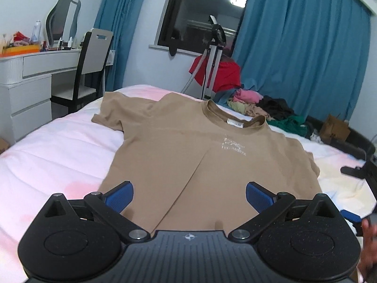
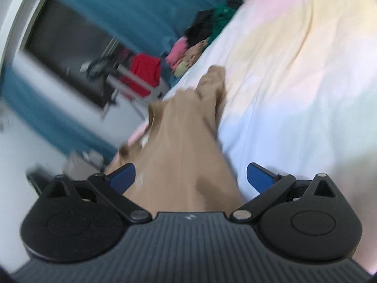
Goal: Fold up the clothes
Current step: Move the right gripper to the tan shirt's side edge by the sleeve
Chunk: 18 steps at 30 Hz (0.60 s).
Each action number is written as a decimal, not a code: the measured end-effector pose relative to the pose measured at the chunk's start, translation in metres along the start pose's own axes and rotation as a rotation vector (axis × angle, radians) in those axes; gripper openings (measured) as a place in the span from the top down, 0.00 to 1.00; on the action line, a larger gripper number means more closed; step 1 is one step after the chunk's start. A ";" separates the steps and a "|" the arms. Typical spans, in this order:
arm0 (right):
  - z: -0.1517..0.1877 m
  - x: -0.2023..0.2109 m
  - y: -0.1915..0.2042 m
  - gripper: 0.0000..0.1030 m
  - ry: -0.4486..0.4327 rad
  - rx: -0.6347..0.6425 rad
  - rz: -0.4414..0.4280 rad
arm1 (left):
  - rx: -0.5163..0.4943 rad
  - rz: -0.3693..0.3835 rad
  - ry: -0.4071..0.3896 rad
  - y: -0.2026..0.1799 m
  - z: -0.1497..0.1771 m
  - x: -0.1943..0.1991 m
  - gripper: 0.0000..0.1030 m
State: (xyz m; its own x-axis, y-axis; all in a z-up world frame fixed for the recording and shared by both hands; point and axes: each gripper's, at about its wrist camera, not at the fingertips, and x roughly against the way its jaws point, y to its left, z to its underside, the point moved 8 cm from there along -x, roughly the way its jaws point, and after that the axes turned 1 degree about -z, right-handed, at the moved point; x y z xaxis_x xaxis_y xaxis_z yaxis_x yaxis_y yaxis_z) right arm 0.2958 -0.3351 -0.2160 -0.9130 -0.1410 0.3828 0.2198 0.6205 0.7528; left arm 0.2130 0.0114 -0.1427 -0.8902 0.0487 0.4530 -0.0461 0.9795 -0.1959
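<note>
Both hand-held grippers, left (image 1: pixel 189 197) and right (image 2: pixel 190 175), gape wide over the tan shirt's (image 1: pixel 179 146) hem, bare bedspread (image 1: pixel 59 151) alongside.

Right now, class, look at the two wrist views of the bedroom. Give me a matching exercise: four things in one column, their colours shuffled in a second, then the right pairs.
Things:
1. T-shirt spread on the bed
2. Curtains
3. Garment hung on the stand by the window
4. Chair back at the dressing table

Colours:
A. red
B. grey
C. tan
D. teal blue

Pairs: 1-C, 2-D, 3-A, 4-B
</note>
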 end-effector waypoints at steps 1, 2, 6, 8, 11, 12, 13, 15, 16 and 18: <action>-0.009 -0.012 -0.004 0.03 -0.008 -0.018 0.008 | 0.005 -0.003 -0.006 0.002 0.000 -0.005 0.01; -0.018 -0.025 -0.008 0.10 -0.017 -0.035 0.015 | 0.011 -0.003 -0.011 0.003 0.000 -0.010 0.01; -0.054 -0.074 -0.024 0.43 -0.050 -0.106 0.045 | 0.066 0.020 0.003 0.011 0.002 -0.029 0.01; -0.068 -0.098 -0.026 0.43 -0.059 -0.104 0.057 | 0.100 0.034 0.012 0.015 0.002 -0.038 0.01; -0.074 -0.135 -0.017 0.46 -0.009 -0.028 0.077 | 0.114 0.033 0.013 0.017 0.001 -0.054 0.01; -0.071 -0.145 -0.010 0.54 0.011 0.026 0.108 | 0.116 0.031 0.014 0.018 0.001 -0.058 0.01; -0.068 -0.154 -0.003 0.82 0.029 0.080 0.139 | 0.120 0.033 0.015 0.019 0.000 -0.062 0.01; -0.063 -0.159 0.021 0.89 0.000 0.195 0.169 | 0.137 0.025 0.026 0.022 0.000 -0.068 0.01; -0.057 -0.158 0.039 0.89 -0.024 0.265 0.156 | 0.147 0.017 0.035 0.025 0.000 -0.071 0.01; -0.034 -0.157 0.081 0.89 -0.060 0.469 0.113 | 0.167 0.014 0.036 0.027 0.001 -0.075 0.01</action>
State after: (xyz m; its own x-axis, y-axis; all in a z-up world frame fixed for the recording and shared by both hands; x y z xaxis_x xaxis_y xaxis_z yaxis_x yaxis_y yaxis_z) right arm 0.4683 -0.2893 -0.1967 -0.9136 -0.0163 0.4062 0.1529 0.9120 0.3805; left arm 0.2784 0.0342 -0.1826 -0.8744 0.0726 0.4797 -0.1107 0.9328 -0.3430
